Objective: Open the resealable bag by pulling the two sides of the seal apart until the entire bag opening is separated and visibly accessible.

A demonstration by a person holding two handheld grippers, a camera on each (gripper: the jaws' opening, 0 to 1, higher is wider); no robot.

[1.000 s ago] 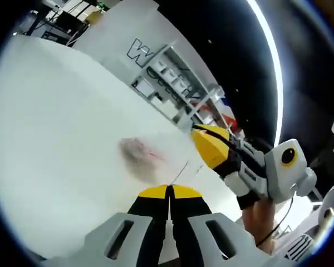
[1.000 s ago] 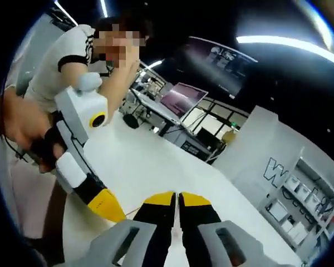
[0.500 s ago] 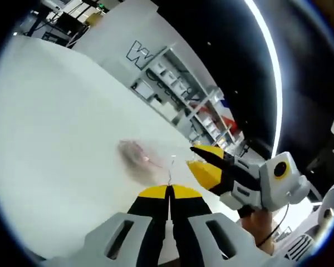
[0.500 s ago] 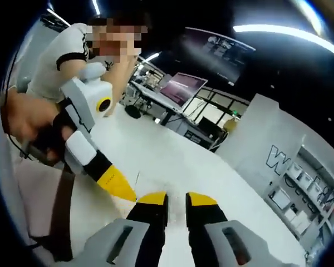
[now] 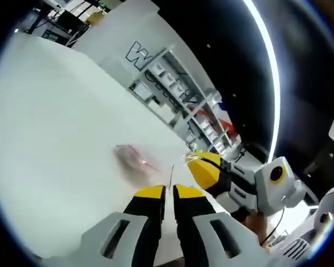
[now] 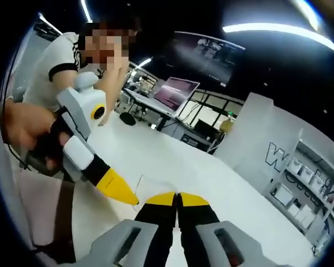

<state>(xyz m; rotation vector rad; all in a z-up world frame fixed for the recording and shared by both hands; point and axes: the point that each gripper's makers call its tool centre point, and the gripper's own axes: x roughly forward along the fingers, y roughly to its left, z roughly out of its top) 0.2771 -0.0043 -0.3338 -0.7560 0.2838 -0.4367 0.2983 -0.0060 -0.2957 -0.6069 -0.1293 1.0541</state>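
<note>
Both grippers, left [image 5: 168,192] and right [image 6: 177,198], pinched the bag's [image 5: 134,161] seal lips between near-closed jaws; the opening appeared barely parted.

A lab or workshop: white worktable [image 6: 172,158], metal shelving [image 5: 175,94], desks with a monitor [image 6: 175,92], ceiling strip lights [image 6: 267,29].
</note>
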